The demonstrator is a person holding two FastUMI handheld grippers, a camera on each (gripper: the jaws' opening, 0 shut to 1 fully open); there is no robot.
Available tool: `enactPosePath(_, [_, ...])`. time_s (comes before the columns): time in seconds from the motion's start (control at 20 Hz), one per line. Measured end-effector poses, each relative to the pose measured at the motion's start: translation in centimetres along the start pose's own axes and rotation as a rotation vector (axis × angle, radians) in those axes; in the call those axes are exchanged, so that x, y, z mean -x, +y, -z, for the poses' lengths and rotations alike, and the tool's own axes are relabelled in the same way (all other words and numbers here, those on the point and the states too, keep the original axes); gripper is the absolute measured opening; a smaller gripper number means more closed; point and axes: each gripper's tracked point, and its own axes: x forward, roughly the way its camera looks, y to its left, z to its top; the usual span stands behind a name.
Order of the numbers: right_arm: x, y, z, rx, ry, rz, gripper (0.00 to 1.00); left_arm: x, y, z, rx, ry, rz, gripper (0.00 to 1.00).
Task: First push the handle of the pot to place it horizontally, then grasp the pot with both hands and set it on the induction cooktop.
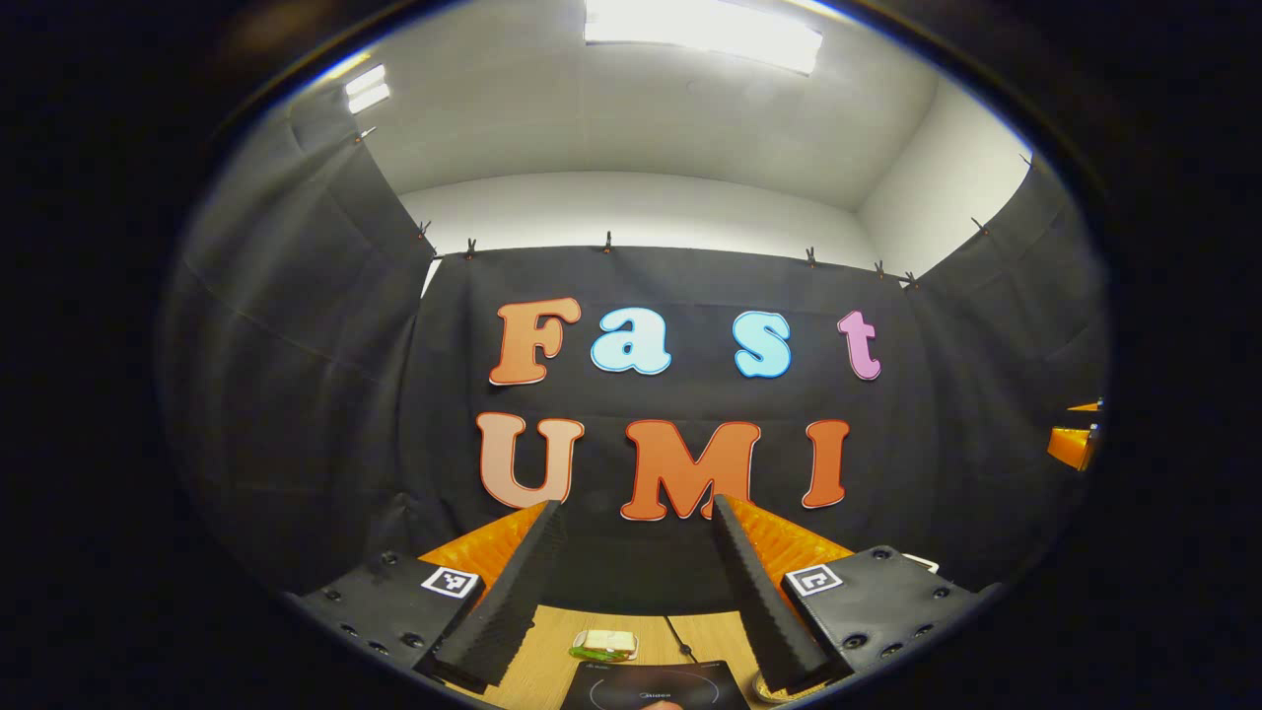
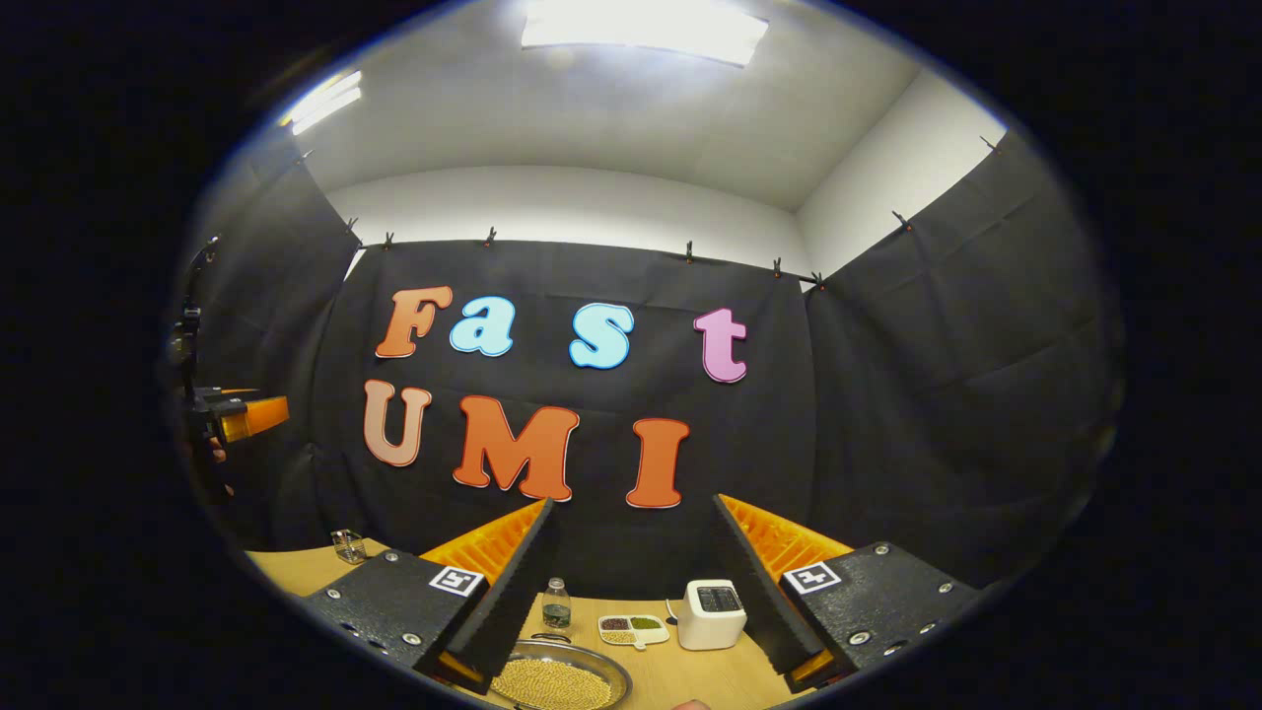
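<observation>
1. The table point(image 2: 690, 680) is the largest thing here, a light wooden top running along the foot of the black cloth wall; both grippers are held high above it and look out level across the booth.
2. The induction cooktop point(image 1: 656, 685) lies flat at the bottom of the left gripper view, a dark glass slab, with a sandwich point(image 1: 604, 645) just beyond it and a thin cable trailing off behind.
3. The pot point(image 2: 557, 680) sits at the lower edge of the right gripper view, a shallow metal vessel filled with small pale beans. Its handle is cut off by the edge, so I cannot tell which way it points.
4. Judging by the metal and the load, it will be heavy, rigid and slick; the beans will spill if it tips. Opposite points of the rim look the best holds, kept level.
5. Behind the pot stand a white toaster point(image 2: 712, 613), a divided dish point(image 2: 634, 629) and a small bottle point(image 2: 556, 603); a glass cup point(image 2: 347, 545) stands far left. Room is tight rearward, open toward the front.
6. The left gripper point(image 1: 636, 582) has its jaws apart, holding nothing.
7. The right gripper point(image 2: 636, 582) is likewise spread and empty.
</observation>
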Motion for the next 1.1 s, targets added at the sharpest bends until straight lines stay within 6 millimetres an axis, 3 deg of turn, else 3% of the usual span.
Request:
enactPosePath(0.3, [-0.3, 0.6, 2.2, -0.019, 0.033, -0.028, 0.95, 0.0, 0.5, 0.9, 0.008, 0.013, 0.003, 0.97])
enactPosePath(0.65, [-1.7, 1.7, 9.6, -0.036, 0.197, -0.064, 0.94, -0.1, 1.3, 1.6, 0.007, 0.016, -0.006, 0.97])
enactPosePath(1.1, [-0.5, 7.4, 20.2, -0.076, 0.524, -0.205, 0.88, -0.6, 2.0, 3.2, -0.007, 0.04, -0.013, 0.98])
